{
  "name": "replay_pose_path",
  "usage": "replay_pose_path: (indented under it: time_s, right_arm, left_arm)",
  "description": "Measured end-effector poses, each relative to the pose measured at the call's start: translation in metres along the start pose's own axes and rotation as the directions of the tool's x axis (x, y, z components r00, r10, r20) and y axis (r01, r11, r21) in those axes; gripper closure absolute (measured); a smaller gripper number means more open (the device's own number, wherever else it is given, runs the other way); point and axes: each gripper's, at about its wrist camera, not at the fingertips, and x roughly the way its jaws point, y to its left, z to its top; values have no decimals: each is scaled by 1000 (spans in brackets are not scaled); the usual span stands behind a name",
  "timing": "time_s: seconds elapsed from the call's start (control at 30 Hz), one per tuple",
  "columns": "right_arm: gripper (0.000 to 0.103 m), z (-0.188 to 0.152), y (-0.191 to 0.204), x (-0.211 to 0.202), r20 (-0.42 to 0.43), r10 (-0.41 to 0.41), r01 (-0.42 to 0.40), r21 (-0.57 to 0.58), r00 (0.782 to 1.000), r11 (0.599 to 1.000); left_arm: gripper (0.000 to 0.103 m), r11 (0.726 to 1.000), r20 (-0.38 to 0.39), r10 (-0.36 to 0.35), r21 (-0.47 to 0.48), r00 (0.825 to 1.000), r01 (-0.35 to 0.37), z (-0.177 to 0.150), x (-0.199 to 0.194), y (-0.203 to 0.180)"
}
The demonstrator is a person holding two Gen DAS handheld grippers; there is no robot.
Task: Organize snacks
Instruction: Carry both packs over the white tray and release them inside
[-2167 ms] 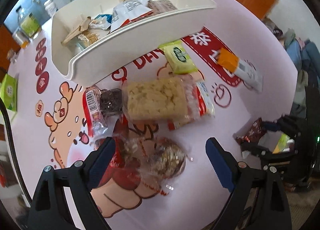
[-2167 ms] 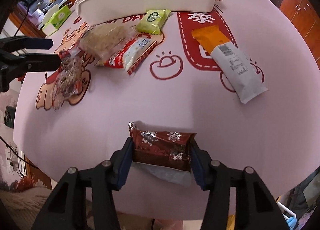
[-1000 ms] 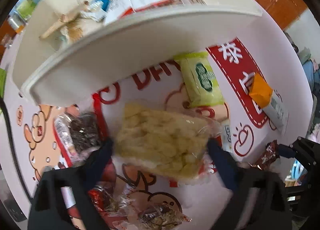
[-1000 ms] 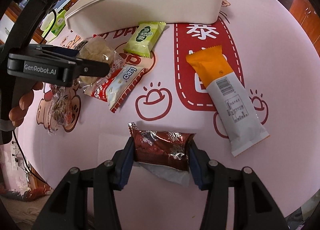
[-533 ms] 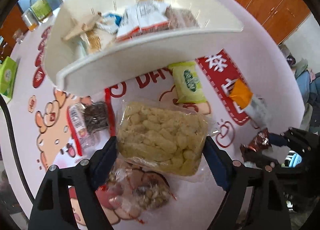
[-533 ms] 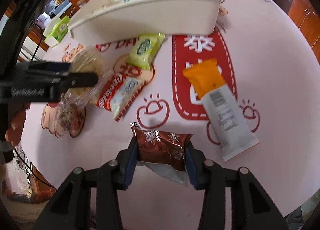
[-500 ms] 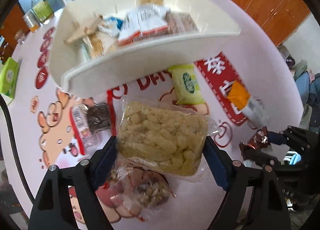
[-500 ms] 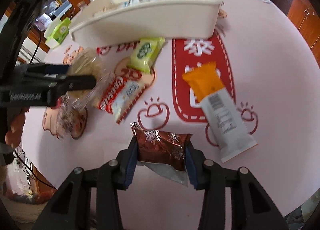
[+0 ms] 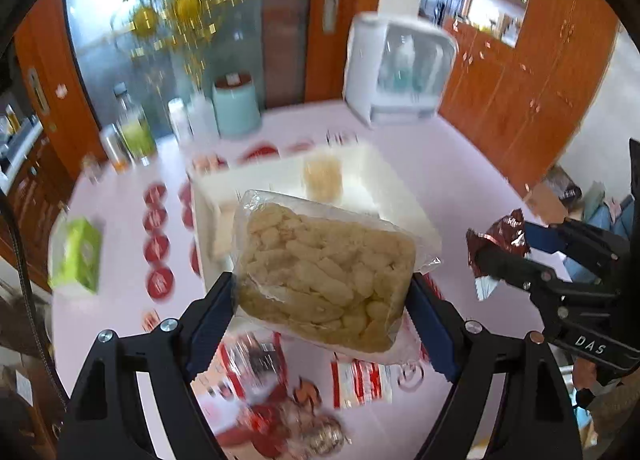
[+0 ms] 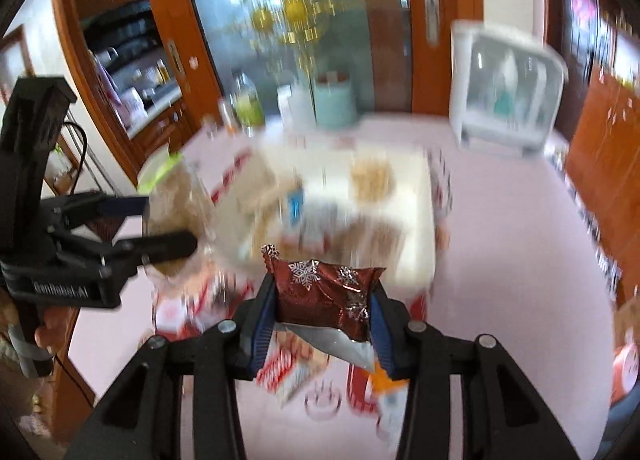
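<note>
My left gripper (image 9: pixel 320 300) is shut on a clear bag of pale puffed snacks (image 9: pixel 324 268) and holds it in the air in front of the white bin (image 9: pixel 384 176). My right gripper (image 10: pixel 322 304) is shut on a dark red snowflake packet (image 10: pixel 326 292), also lifted, with the white bin (image 10: pixel 416 196) behind it. The right gripper with its red packet (image 9: pixel 500 236) shows at the right of the left wrist view. The left gripper (image 10: pixel 160 220) with its bag shows at the left of the right wrist view. Several snacks lie in the bin, blurred.
Several snack packets (image 9: pixel 360 380) lie on the pink tablecloth below the grippers. A green tissue box (image 9: pixel 76 256) sits at the left. Bottles (image 9: pixel 136 132), a mint canister (image 9: pixel 236 104) and a white appliance (image 9: pixel 400 68) stand at the far edge. Wooden cabinets lie beyond.
Both grippers have lifted and tilted up with their packets, so the views now look across the table toward the bin and the room. Both frames are motion-blurred.
</note>
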Motion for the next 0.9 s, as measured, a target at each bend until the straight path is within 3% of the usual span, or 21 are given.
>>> replay_pose_path:
  time_s: [0.17,0.3,0.4,0.47,0.5,0.67,0.9]
  right_arm:
    - [59,49,1,-14,125,-21,23,-10,992,1000]
    - [58,81,-4,-6,166,-30,27,20,986,999]
    - [45,102,-15,12,168,-27,17,62,985,998]
    - [16,107,-20,30,133,-25,14,83,991,996]
    - [11,108,-22,36,122,-25,15,89,992,996]
    - [9,101,-32,61,68,-1,-9,150,998,989]
    - [9,83,-33,72,10,-3,1,139,1000,990]
  left_arm:
    - [20,999,64,40,-14,997,-39,42,-6,8]
    - [20,998,70,59,-24,996,-57,65,8,15]
    - [16,998,42,50,-31,998,-49,73,26,19]
    - [6,997,18,48,-57,999,-47,73,41,24]
    - [5,996,10,46,-78,999,-45,73,47,28]
    - [4,988,-33,39,-151,999,-44,58,64,45]
    - [1,972,-31,52,-226,998,-57,45,61,64]
